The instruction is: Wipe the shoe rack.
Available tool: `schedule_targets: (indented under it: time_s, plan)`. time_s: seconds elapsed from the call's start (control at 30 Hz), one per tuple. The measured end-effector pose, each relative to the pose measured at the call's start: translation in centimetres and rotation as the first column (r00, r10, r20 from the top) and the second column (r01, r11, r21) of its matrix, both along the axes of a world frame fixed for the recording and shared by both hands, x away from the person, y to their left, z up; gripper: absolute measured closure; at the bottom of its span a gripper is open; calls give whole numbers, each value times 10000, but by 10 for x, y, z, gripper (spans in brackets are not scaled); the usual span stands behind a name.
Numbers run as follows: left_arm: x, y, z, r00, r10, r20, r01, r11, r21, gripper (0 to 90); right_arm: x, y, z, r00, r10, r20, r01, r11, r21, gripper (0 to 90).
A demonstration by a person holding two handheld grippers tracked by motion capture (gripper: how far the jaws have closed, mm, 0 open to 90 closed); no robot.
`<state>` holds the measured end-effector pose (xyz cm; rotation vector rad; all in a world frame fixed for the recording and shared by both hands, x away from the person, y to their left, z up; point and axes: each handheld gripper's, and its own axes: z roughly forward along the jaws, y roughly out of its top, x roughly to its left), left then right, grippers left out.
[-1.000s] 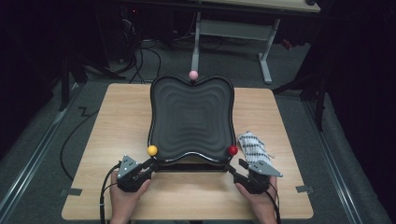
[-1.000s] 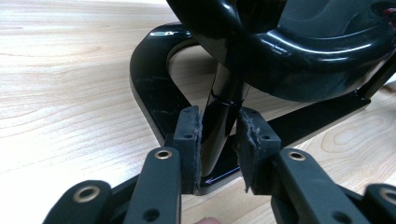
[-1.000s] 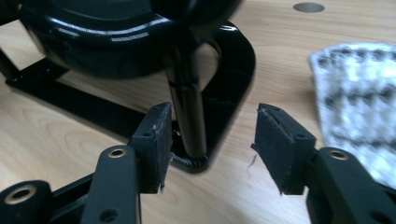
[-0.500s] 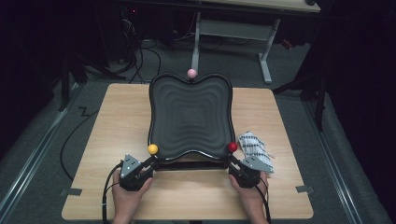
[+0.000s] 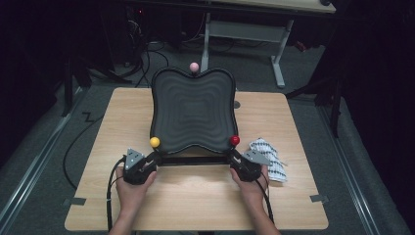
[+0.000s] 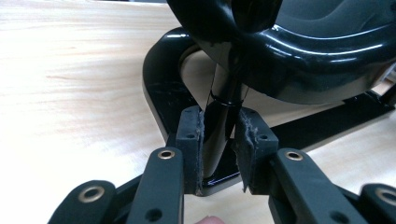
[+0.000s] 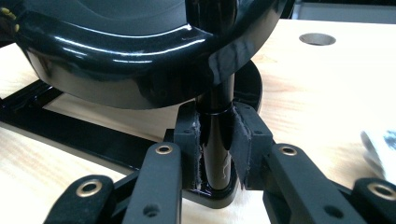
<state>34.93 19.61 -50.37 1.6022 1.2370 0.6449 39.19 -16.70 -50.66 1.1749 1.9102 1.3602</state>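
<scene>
A glossy black tray with a rippled surface stands on a black frame in the middle of the wooden table. Its near-left post carries a yellow ball, its near-right post a red ball, and a pink ball tops the far edge. My left gripper is shut on the near-left post, just under the tray's rim. My right gripper is shut on the near-right post, low down by its foot.
A crumpled white patterned cloth lies right beside my right hand. A round hole is in the tabletop behind the tray's right side. Desk legs and cables stand on the dark floor beyond the table.
Both grippers moved forward to the tray's near corners. The right one also came in leftward from beside the cloth, and each now clamps a post.
</scene>
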Motion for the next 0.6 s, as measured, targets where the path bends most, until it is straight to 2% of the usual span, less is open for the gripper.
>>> schedule_targets:
  time_s: [0.13,0.27,0.33,0.37,0.4,0.43,0.5,0.6]
  plan:
    - [6,1,0,10000,91,19,-91,10000,-12,725,9,4,0,9999,-50,87,50,10000,-83,741]
    - [5,5,1,9999,93,-83,-96,9992,-386,684,9,5,1,9999,-86,125,87,9999,-118,722]
    - [0,7,2,10000,66,64,-64,9995,-314,556,5,-1,2,9999,-111,120,109,9998,178,576]
    - [-3,8,2,9999,87,118,-84,9997,-211,526,4,-2,3,9999,-116,103,114,9998,185,539]
    - [-3,8,2,9999,87,118,-84,9997,-211,502,4,-2,3,9999,-116,103,114,9998,185,539]
    - [-7,11,1,9998,129,157,-125,9997,-224,502,3,-4,4,9999,-96,57,95,9999,142,504]
    - [-12,14,0,9998,139,151,-135,9995,-280,453,-1,-10,5,10000,59,-37,-59,9999,93,415]
    - [-22,21,-3,9994,322,143,-320,9994,-152,374,-8,-18,8,9999,83,-115,-82,10000,44,320]
